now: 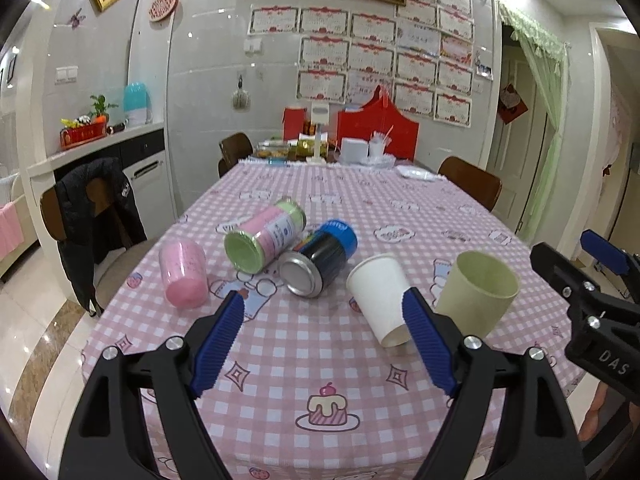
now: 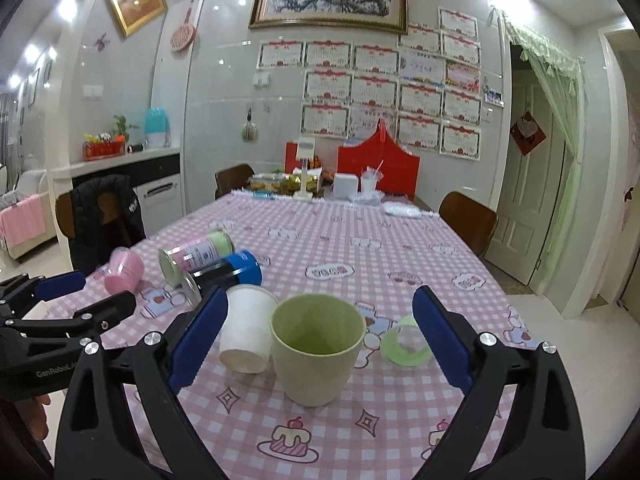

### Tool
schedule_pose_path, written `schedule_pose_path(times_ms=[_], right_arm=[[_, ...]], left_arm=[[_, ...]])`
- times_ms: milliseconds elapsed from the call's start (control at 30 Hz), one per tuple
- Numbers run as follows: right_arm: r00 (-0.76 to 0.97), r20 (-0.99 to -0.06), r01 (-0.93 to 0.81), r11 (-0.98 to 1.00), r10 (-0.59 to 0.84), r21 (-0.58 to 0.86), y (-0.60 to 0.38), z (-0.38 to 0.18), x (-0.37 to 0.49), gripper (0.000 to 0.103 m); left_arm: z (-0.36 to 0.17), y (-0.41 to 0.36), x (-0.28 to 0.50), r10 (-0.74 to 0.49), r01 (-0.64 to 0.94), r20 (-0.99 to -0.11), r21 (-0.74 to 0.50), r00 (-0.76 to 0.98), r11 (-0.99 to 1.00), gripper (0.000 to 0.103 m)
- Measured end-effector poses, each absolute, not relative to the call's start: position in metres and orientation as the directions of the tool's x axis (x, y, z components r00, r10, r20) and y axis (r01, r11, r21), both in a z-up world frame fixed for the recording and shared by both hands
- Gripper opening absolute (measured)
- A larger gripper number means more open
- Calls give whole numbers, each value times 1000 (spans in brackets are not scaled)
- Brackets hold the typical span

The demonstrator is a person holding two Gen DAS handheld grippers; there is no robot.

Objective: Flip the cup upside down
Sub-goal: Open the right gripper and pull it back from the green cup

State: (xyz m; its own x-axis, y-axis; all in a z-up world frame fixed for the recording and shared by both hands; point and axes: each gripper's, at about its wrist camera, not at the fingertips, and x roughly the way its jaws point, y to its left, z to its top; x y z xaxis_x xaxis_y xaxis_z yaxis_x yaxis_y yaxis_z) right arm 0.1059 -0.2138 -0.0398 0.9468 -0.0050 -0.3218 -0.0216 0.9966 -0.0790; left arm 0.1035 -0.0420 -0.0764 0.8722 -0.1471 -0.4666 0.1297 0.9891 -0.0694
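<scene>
A pale green cup (image 2: 318, 350) stands upright, mouth up, on the pink checked tablecloth (image 2: 360, 240); it also shows in the left wrist view (image 1: 476, 294). A white paper cup (image 2: 247, 328) stands upright just left of it, touching or nearly so; it also shows in the left wrist view (image 1: 380, 304). My right gripper (image 2: 318, 338) is open and empty, with its fingers either side of the green cup and short of it. My left gripper (image 1: 324, 336) is open and empty above the cloth, left of the white cup.
A pink cup (image 1: 184, 278), a pink-and-green can (image 1: 266, 234) and a blue-lidded dark can (image 1: 320, 258) lie on their sides at the left. A small green lid (image 2: 406, 342) lies right of the green cup. Chairs (image 1: 472, 180) flank the table; clutter stands at the far end.
</scene>
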Motion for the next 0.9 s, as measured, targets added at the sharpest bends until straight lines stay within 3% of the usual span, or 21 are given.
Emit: schedule_pose_path(times_ms=[500, 600, 900], right_arm=[[988, -152, -37, 998, 29, -54, -212, 1, 50, 95], [993, -117, -34, 998, 29, -48, -212, 4, 43, 95], [998, -48, -33, 998, 30, -45, -208, 4, 23, 95]], left_arm=[[-26, -47, 38, -131, 130, -261, -21, 957, 991, 81], [-21, -49, 29, -133, 135, -233, -11, 963, 991, 90], [-11, -48, 10, -133, 133, -151, -7, 980, 991, 90]])
